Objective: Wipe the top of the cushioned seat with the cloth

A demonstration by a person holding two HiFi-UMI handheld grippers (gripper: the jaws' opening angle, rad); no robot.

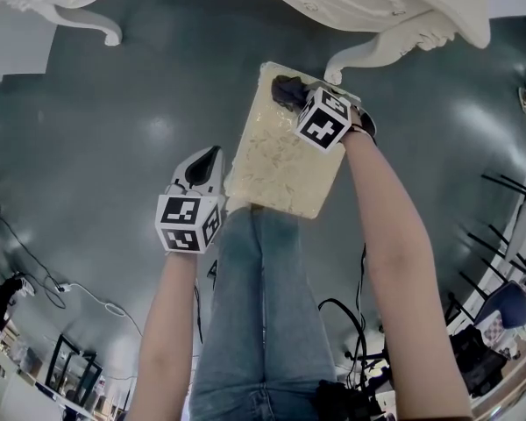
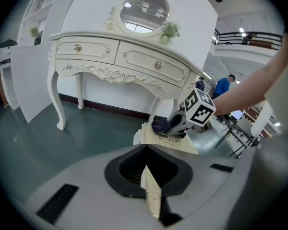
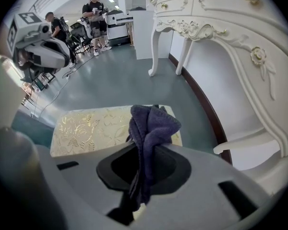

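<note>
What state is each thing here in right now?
Right tool, shut on the cloth.
Cloth, bunched, over the far end of the seat.
Left tool, shut, empty.
Seat, upright, top otherwise bare.
Drawers, shut.

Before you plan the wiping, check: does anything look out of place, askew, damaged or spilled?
Nothing spilled or damaged. One oddity: the cloth is pinched in the right gripper as a bunched wad, not spread flat, at the far corner of the cushioned seat, by the dressing table leg.
</note>
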